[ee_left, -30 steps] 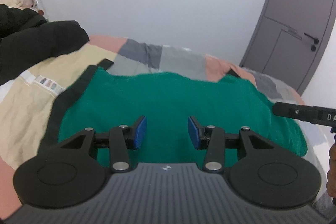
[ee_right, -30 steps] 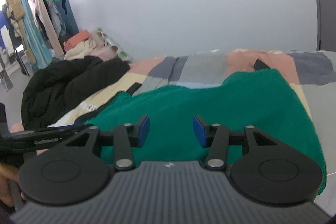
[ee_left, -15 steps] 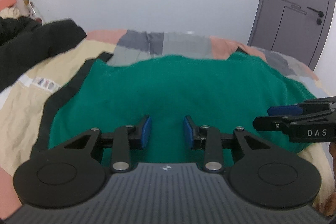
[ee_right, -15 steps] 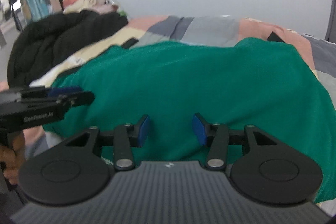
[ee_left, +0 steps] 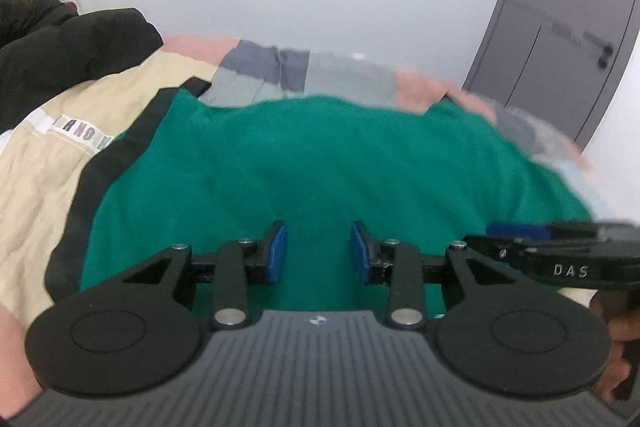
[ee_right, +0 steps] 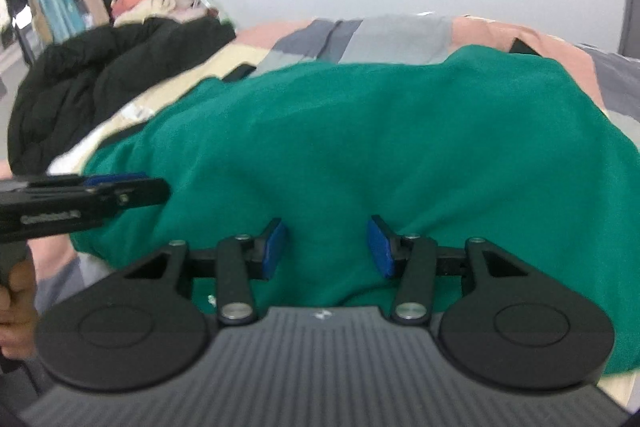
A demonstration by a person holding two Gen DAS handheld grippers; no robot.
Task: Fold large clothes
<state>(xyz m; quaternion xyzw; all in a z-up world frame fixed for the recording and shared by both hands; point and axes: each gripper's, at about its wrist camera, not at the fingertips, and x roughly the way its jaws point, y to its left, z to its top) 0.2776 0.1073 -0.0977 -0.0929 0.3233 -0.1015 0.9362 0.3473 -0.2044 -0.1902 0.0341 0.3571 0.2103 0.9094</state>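
left wrist | right hand-held gripper [ee_left: 516,229] marked "DAS" | over green garment [ee_left: 320,155]

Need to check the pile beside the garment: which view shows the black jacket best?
The right wrist view: the black jacket shows as a whole heap on the bed, left of the green garment. The left wrist view catches only part of it, cut off by the left edge.
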